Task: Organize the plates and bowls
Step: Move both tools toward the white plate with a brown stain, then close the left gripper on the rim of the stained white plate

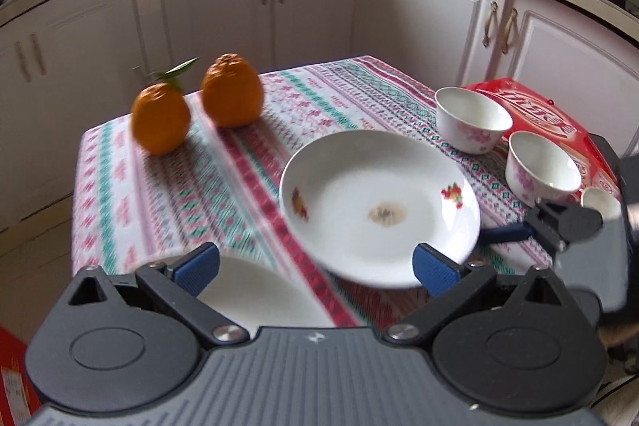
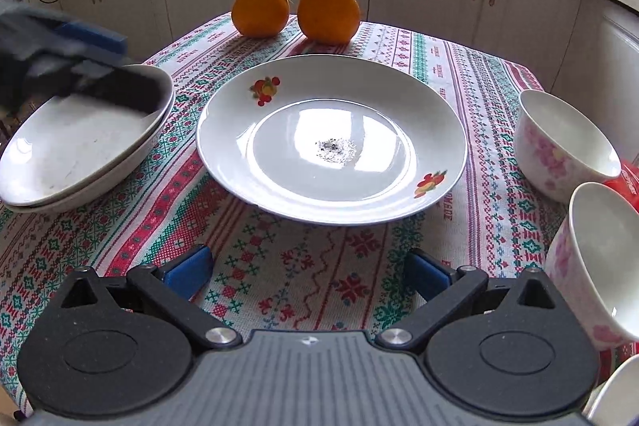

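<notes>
Two plain plates already sit stacked left of the fruit-patterned plate, which lies alone mid-table. Three floral bowls stand unstacked to its right. Both grippers are spread and empty: left gripper over the stack, right gripper just short of the patterned plate.

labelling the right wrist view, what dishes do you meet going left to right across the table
stacked plates → fruit-print plate → far floral bowl → near floral bowl
</notes>
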